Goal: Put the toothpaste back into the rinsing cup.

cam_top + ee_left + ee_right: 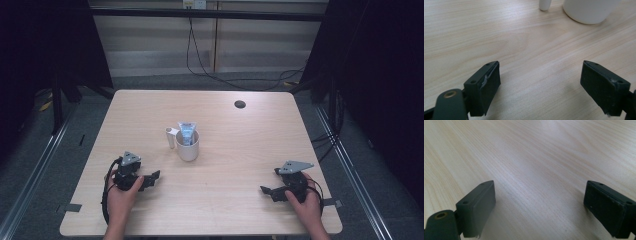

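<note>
- Both grippers rested low in the high view: left gripper [152, 176] at lower left, right gripper [265, 190] at lower right, jaws spread wide, empty.
- White mug [188, 145] holding a blue-white tube [186, 133] stood at centre, near the left gripper's fingers [486, 86], untouched.

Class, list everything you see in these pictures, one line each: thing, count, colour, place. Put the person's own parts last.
Table: one, light wood, fills the middle of the high view.
Mug: one, white, upright at the table's centre, handle toward the far left.
Tube: one, pale blue and white, standing in the mug.
Hole: one, dark, round, in the table's far right part.
Cables: dark, on the floor beyond the table.
Tape strips: two, grey, at the table's near corners.
Left tool: one, black with grey plate, near left of the table, jaws open, nothing held.
Right tool: one, black with grey plate, near right, jaws open, nothing held.
Hands: two, each gripping one tool.
</note>
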`<act>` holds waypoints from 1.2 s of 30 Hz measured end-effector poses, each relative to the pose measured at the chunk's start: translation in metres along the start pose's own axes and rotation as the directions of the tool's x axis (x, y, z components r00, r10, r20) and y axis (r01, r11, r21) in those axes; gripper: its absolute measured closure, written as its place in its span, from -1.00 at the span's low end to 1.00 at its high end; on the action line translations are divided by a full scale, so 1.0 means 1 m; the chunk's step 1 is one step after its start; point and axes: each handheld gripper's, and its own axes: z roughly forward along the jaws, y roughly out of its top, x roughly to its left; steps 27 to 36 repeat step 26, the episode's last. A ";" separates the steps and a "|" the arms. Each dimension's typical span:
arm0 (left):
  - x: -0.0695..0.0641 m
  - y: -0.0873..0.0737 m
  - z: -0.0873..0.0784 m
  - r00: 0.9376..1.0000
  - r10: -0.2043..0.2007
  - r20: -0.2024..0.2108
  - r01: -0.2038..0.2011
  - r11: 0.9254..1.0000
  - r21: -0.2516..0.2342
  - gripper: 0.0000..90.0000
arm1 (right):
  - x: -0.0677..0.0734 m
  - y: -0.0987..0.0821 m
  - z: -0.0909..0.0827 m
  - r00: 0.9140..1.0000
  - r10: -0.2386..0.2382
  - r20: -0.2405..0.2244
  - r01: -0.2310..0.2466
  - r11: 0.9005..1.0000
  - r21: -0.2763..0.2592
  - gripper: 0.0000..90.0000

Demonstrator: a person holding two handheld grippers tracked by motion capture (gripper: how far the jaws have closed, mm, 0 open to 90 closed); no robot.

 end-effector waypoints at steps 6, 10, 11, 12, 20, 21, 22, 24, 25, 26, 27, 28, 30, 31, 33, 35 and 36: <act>-0.002 -0.002 0.001 1.000 0.010 -0.009 -0.010 1.000 0.006 -0.64 | 0.000 0.000 0.000 1.000 0.001 0.000 -0.001 1.000 0.000 -0.77; -0.003 -0.003 0.002 0.999 0.045 -0.028 -0.044 0.999 0.017 -0.64 | 0.000 0.000 0.000 1.000 -0.001 0.000 0.001 1.000 -0.002 -0.77; -0.003 -0.003 0.001 0.998 0.047 -0.029 -0.047 0.999 0.018 -0.64 | 0.000 0.000 0.000 1.000 0.000 0.000 0.000 1.000 0.000 -0.77; -0.003 -0.003 0.001 0.998 0.050 -0.030 -0.050 0.999 0.019 -0.64 | 0.000 0.000 0.000 1.000 0.002 0.000 -0.002 1.000 0.000 -0.77; -0.003 -0.002 0.001 0.996 0.078 -0.041 -0.077 0.996 0.036 -0.65 | 0.000 0.000 0.000 1.000 0.001 0.000 -0.001 1.000 -0.001 -0.77; -0.003 -0.002 0.001 0.996 0.078 -0.041 -0.076 0.996 0.036 -0.65 | 0.000 0.000 0.000 1.000 0.000 0.000 0.000 1.000 0.000 -0.77; -0.003 -0.002 0.001 0.996 0.078 -0.041 -0.077 0.996 0.036 -0.65 | 0.000 0.000 0.000 1.000 0.000 0.001 0.000 1.000 -0.001 -0.77; -0.003 -0.002 0.002 0.996 0.077 -0.041 -0.076 0.996 0.035 -0.66 | 0.000 0.000 0.000 1.000 -0.001 0.000 0.001 1.000 0.000 -0.77; -0.003 -0.002 0.002 0.996 0.077 -0.041 -0.076 0.996 0.036 -0.66 | 0.000 0.000 0.000 1.000 0.001 0.000 -0.001 1.000 0.000 -0.77; -0.003 -0.002 0.002 0.996 0.077 -0.041 -0.076 0.996 0.036 -0.66 | 0.000 0.000 0.000 1.000 0.000 0.000 0.000 1.000 0.000 -0.77; -0.003 -0.002 0.002 0.996 0.077 -0.041 -0.076 0.996 0.036 -0.66 | 0.000 0.000 0.000 1.000 0.000 0.000 0.000 1.000 0.000 -0.77; -0.003 -0.002 0.002 0.996 0.077 -0.041 -0.076 0.996 0.036 -0.66 | 0.000 0.000 0.000 1.000 0.000 0.000 0.000 1.000 0.000 -0.77; -0.003 -0.002 0.002 0.996 0.077 -0.041 -0.076 0.996 0.036 -0.66 | 0.000 0.000 0.000 1.000 0.000 0.000 0.000 1.000 0.000 -0.77; -0.003 -0.002 0.002 0.996 0.077 -0.041 -0.076 0.996 0.036 -0.66 | 0.000 0.000 0.000 1.000 0.000 0.000 0.000 1.000 0.000 -0.77; -0.003 -0.002 0.002 0.996 0.077 -0.041 -0.076 0.996 0.036 -0.66 | 0.000 0.000 0.000 1.000 0.000 0.000 0.000 1.000 0.000 -0.77; -0.003 -0.002 0.002 0.996 0.077 -0.041 -0.076 0.996 0.036 -0.66 | 0.000 0.000 0.000 1.000 0.000 0.000 0.000 1.000 0.000 -0.77; -0.003 -0.002 0.002 0.996 0.077 -0.041 -0.076 0.996 0.036 -0.66 | 0.000 0.000 0.000 1.000 0.000 0.000 0.000 1.000 0.000 -0.77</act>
